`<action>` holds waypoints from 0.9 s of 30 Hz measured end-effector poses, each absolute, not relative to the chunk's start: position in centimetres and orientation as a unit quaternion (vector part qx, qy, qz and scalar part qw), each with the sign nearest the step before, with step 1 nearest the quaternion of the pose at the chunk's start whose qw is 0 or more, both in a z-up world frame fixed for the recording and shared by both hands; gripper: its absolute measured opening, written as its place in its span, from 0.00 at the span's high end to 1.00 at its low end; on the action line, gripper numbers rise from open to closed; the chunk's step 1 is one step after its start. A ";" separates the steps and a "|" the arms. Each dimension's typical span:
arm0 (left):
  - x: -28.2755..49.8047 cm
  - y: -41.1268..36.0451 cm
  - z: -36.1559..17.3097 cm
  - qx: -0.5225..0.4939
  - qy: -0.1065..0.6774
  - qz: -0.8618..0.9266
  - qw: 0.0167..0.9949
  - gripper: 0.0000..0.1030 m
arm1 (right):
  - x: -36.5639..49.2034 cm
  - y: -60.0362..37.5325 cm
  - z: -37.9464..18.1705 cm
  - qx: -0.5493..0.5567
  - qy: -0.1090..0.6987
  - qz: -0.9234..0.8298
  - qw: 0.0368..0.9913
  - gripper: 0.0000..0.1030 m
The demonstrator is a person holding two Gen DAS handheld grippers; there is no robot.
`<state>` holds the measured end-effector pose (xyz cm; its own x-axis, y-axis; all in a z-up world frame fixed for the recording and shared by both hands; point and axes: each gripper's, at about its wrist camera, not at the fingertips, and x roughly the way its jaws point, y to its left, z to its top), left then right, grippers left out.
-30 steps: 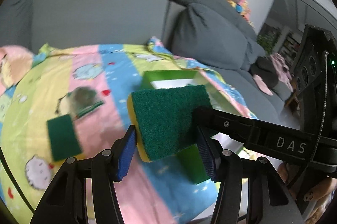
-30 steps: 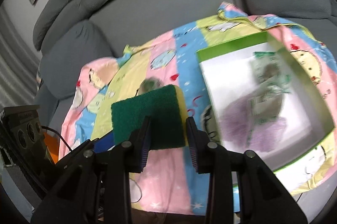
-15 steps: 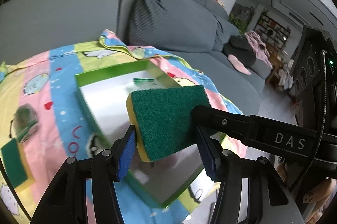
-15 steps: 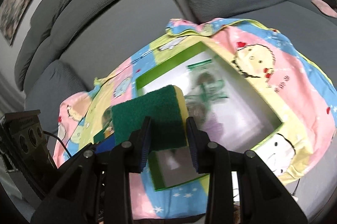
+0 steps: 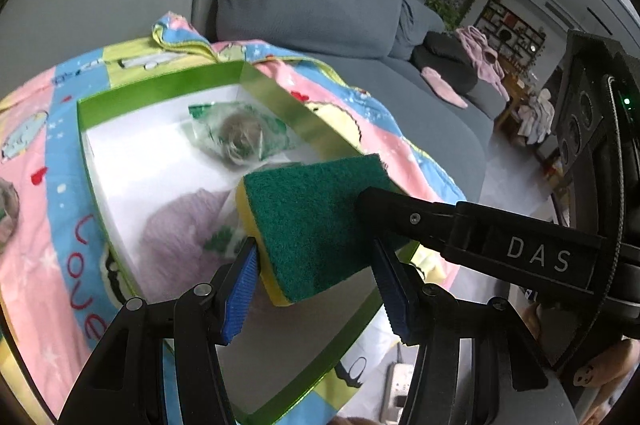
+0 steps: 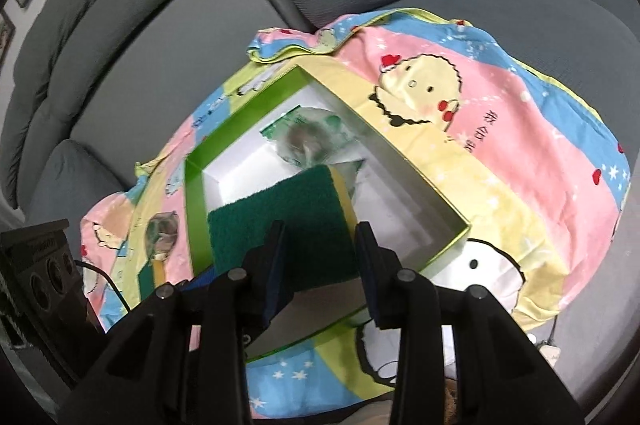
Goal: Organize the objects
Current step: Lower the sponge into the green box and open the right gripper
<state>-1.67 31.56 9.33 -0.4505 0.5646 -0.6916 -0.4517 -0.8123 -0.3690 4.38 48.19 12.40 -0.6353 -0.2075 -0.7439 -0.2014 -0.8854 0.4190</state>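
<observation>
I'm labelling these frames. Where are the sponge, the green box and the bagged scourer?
sponge (image 5: 316, 221), left wrist view, green scouring face.
green box (image 6: 194, 201), right wrist view, left wall.
bagged scourer (image 5: 240, 139), left wrist view, grey ball.

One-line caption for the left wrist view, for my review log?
Both grippers, left gripper and right gripper, hold a green-and-yellow sponge above the open green box.

Soft, even indoor light, slight motion blur, strong fisheye bending and dark corners in both views
</observation>
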 end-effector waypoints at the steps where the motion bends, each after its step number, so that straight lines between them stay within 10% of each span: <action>1: -1.7 31.5 9.1 -0.434 -0.067 0.848 0.297 0.45 | 4.3 48.2 12.2 0.430 -0.238 -0.871 0.000 0.65; 27: 1.5 25.2 13.0 -0.396 -0.101 0.874 0.262 0.42 | 5.1 44.7 14.2 0.402 -0.210 -0.891 -0.016 0.33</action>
